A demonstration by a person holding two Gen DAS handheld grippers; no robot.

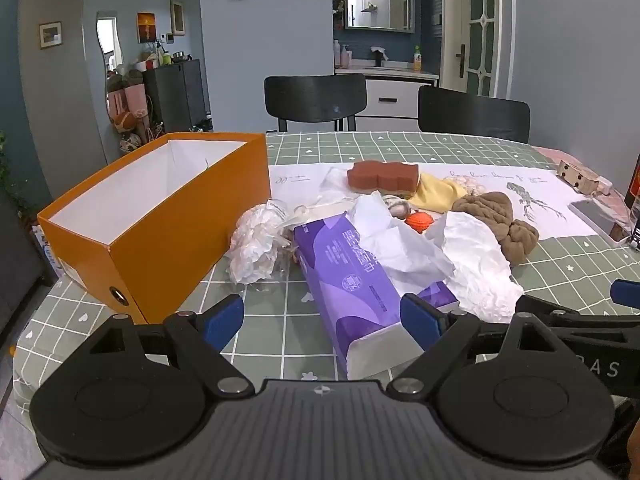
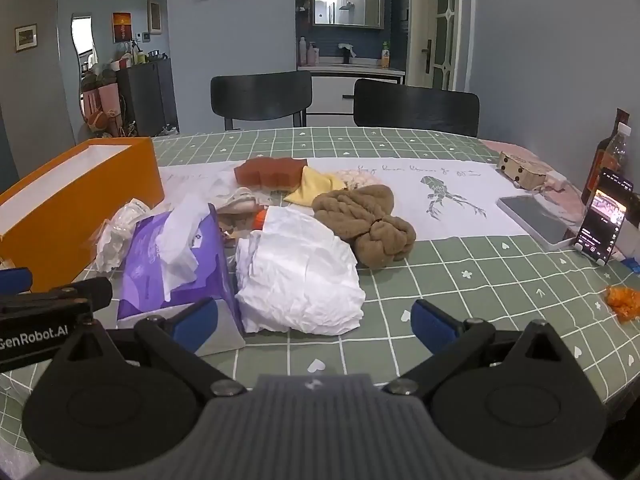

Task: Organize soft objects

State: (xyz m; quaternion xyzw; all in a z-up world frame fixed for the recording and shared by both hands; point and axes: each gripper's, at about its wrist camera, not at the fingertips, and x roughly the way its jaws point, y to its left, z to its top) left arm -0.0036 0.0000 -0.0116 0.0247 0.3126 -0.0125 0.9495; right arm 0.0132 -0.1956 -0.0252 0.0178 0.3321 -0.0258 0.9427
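Left claw (image 1: 322,320) spread wide, nothing pinched — its blue pads hang just above the near end of the purple tissue pack (image 1: 352,276), which lies on the bench (image 1: 280,152) beside the open orange box (image 1: 160,224). Right claw (image 2: 314,326) is spread too, empty, hovering over the green checked cloth with crumpled white paper (image 2: 304,276) just ahead of it. Beyond that the soft pile: a brown bunched towel (image 2: 368,220), a yellow cloth (image 2: 316,190), a rust-red sponge (image 2: 270,172), crinkled clear plastic (image 1: 260,240) next to the box — all out on the bench. Far right, a lit phone (image 2: 604,216) stands propped up.
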